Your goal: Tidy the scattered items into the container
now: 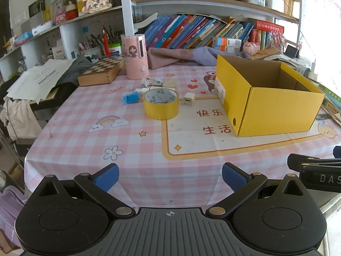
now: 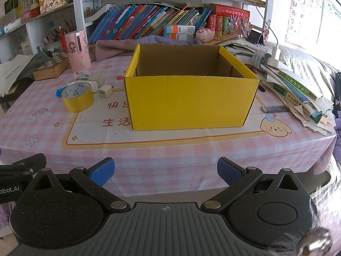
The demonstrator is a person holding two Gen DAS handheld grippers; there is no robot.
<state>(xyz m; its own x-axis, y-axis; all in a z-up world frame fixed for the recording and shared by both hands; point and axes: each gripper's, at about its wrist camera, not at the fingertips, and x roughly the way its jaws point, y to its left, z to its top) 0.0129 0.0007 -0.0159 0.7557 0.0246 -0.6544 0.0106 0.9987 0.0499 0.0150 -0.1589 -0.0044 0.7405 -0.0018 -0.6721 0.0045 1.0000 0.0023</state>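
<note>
An open yellow cardboard box (image 1: 275, 108) (image 2: 189, 102) stands on the pink checked tablecloth. To its left lie a yellow tape roll (image 1: 161, 104) (image 2: 78, 98), a white charger cube (image 1: 189, 99) (image 2: 105, 92), a blue crumpled item (image 1: 130, 98) (image 2: 58, 91), a small red-and-white box (image 1: 152, 82) (image 2: 82, 75) and a beige block (image 1: 169, 83) (image 2: 97, 77). My left gripper (image 1: 170, 177) is open and empty at the table's near edge. My right gripper (image 2: 166, 171) is open and empty, facing the box from the near edge.
A pink cylinder (image 1: 136, 56) and a wooden chessboard box (image 1: 102, 70) stand behind the items. Folded cloth (image 1: 177, 56) and bookshelves (image 1: 202, 32) line the back. A stack of books and papers (image 2: 298, 91) lies right of the box, with a small grey bar (image 2: 275, 108) beside it.
</note>
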